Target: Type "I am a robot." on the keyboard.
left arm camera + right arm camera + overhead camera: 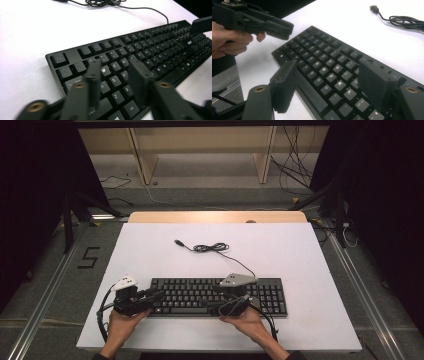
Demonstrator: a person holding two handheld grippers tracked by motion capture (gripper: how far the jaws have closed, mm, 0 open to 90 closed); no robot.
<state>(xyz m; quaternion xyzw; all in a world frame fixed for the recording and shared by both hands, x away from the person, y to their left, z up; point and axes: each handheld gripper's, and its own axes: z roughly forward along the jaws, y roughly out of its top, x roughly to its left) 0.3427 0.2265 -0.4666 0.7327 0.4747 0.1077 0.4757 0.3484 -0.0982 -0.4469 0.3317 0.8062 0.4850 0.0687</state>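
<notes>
A black keyboard is lying flat near the front edge of the white table, its long side running across the person's view. Its cable is trailing away toward the far side, bunching into a loose coil and ending in a plug resting on the bare surface.

The left gripper is hovering over the keyboard's left end. Its jaws are standing partly apart, with nothing clamped between them; beneath the gap the letter keys from W and E down to Z and X are showing. Whether the fingertips are touching the keys cannot be told.

The right gripper is sitting over the middle-right part of the keyboard, its jaws spread wide and holding nothing. Rows of keys are lying under and between its two fingers, and contact with the keys cannot be made out here either.

In the right gripper view, the left hand is gripping its tool above the keyboard's far end.
</notes>
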